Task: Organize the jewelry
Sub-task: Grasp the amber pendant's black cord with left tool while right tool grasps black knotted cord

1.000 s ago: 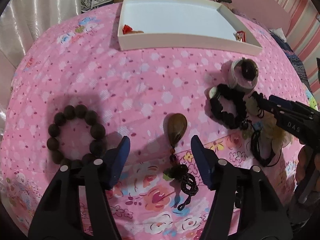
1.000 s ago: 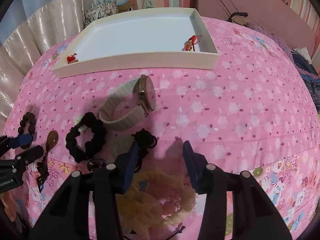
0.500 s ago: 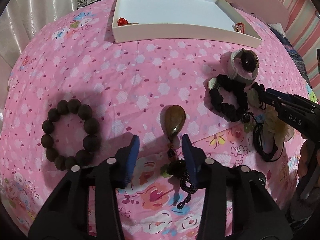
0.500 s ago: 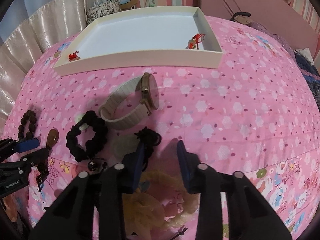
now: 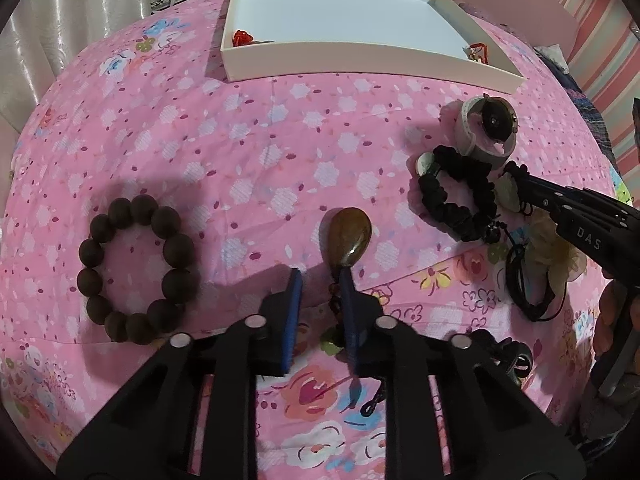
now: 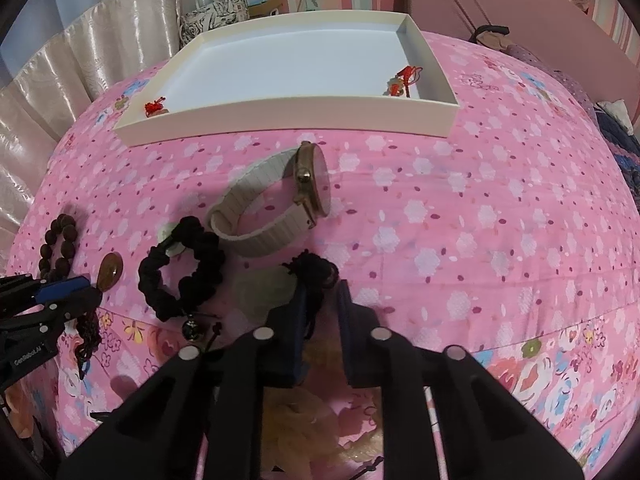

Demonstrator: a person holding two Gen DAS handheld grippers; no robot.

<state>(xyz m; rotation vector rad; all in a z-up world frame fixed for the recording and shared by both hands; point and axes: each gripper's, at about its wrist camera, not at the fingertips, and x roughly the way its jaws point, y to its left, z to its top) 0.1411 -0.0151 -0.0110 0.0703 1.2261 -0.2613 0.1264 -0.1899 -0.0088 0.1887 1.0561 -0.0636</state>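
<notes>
A brown teardrop pendant (image 5: pixel 349 236) on a dark beaded cord lies on the pink floral cloth. My left gripper (image 5: pixel 320 280) has narrowed around the cord just below the stone; a gap still shows between the blue pads. My right gripper (image 6: pixel 322 292) has narrowed around a black cord pendant (image 6: pixel 312 270), with a small gap showing. A dark wooden bead bracelet (image 5: pixel 136 272) lies to the left. A black scrunchie (image 6: pixel 180 268) and a cream-strap watch (image 6: pixel 280 208) lie mid-cloth. A white tray (image 6: pixel 288 114) at the back holds two small red-tasselled charms (image 6: pixel 154 107).
A cream frilly scrunchie (image 6: pixel 304 420) lies under my right gripper. A black cord loop (image 5: pixel 528 288) lies at the right. Shiny curtains (image 6: pixel 60 92) hang at the left and a pink headboard (image 6: pixel 500 12) stands behind. The cloth falls away at the near edge.
Both grippers have closed from wide open to a narrow gap. The left one has moved forward onto the pendant's cord; the right one has moved forward onto the black cord pendant.
</notes>
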